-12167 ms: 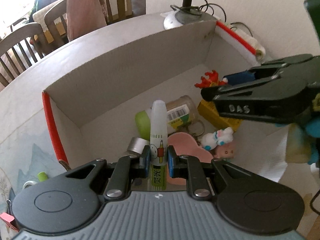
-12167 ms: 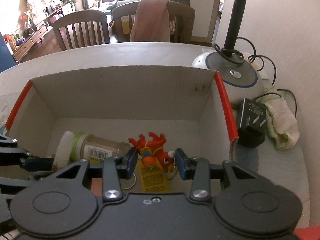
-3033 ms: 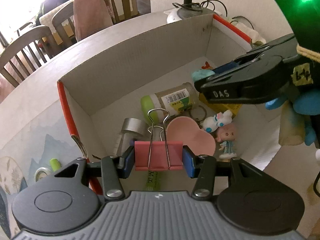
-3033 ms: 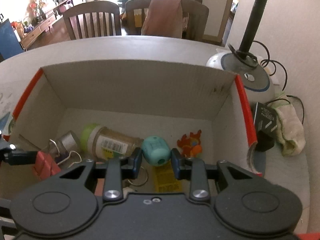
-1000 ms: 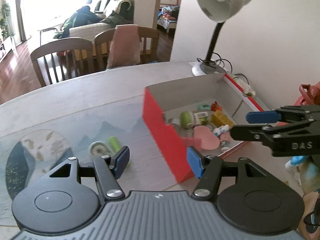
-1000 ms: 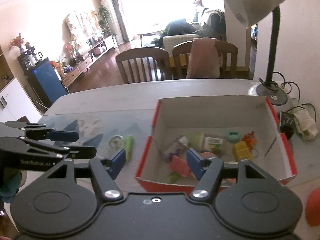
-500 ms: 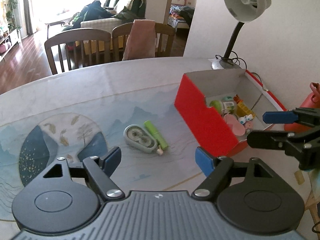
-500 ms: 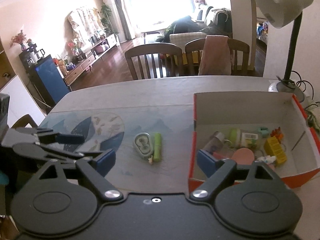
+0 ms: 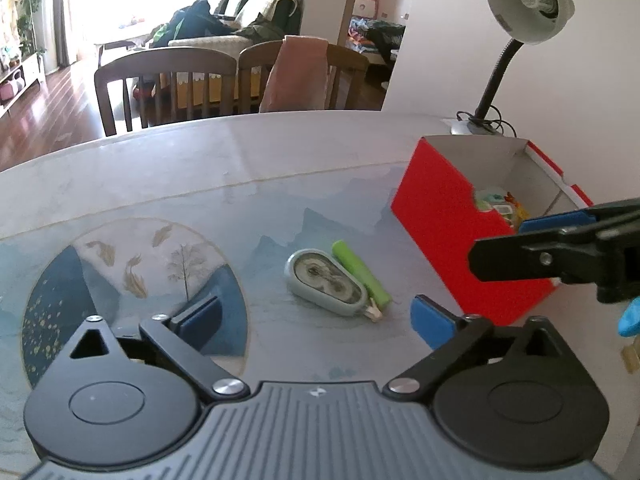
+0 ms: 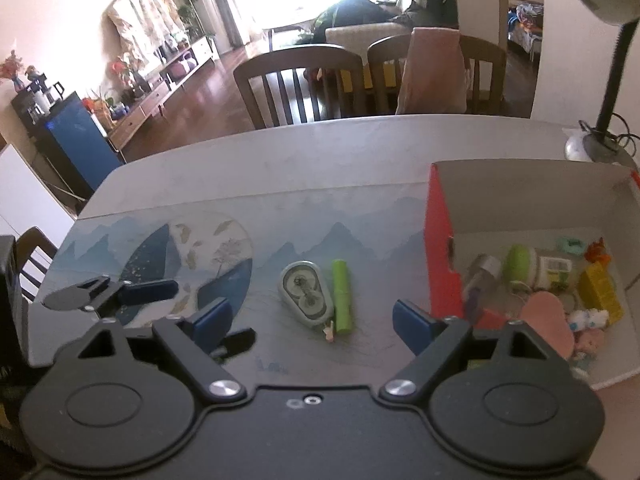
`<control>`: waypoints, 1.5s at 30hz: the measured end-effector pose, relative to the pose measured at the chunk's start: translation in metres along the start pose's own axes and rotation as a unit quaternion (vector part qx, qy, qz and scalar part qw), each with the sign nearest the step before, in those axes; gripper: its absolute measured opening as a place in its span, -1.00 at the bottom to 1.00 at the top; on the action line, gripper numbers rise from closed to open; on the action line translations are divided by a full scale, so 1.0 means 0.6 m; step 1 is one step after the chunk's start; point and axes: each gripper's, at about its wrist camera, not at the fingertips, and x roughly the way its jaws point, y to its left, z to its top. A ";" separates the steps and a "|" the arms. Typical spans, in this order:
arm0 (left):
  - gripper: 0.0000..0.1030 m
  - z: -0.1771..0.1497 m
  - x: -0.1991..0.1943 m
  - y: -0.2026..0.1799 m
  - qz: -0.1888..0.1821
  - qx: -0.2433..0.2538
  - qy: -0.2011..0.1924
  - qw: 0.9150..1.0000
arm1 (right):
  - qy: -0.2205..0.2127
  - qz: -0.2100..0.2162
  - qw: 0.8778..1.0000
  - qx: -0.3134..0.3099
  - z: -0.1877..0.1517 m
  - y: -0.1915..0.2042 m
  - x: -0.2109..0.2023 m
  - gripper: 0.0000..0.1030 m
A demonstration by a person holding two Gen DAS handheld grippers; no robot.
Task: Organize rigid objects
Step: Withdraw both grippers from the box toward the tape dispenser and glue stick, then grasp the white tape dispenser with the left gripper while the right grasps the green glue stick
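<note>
A grey-green correction tape dispenser [image 9: 326,282] [image 10: 306,294] lies flat on the picture mat, with a green tube [image 9: 360,272] [image 10: 343,296] close against its right side. My left gripper [image 9: 316,318] hangs just short of them, its jaws opening wide, and nothing is between them. My right gripper [image 10: 312,320] is open and empty, also facing the pair from the near side. It reaches in from the right edge of the left wrist view [image 9: 504,242]. One of the left gripper's fingers [image 10: 148,289] shows at the left of the right wrist view.
The red cardboard box [image 9: 448,220] [image 10: 438,248] stands to the right of the pair. It holds a green-capped bottle [image 10: 532,266], a yellow block [image 10: 600,292], a pink heart [image 10: 546,320] and small figures. A desk lamp [image 9: 528,4] stands behind the box. Chairs [image 9: 168,80] line the far table edge.
Both grippers have left the box and swung left over the mat, closer to the tape dispenser and green tube. The pink clip and teal object they held are gone. The left jaws have widened.
</note>
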 end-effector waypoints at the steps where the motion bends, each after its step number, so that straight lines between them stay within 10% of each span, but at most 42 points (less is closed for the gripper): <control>1: 0.97 0.000 0.009 0.002 -0.002 0.002 0.002 1.000 | 0.004 -0.002 1.000 0.000 0.006 0.003 0.009 0.67; 14: 0.97 0.010 0.103 0.033 -0.024 0.012 0.028 0.999 | 0.061 -0.051 0.997 0.012 0.056 0.006 0.137 0.55; 45: 0.97 0.022 0.210 0.016 0.076 -0.089 0.054 0.992 | 0.130 -0.099 0.986 0.035 0.064 -0.030 0.237 -0.11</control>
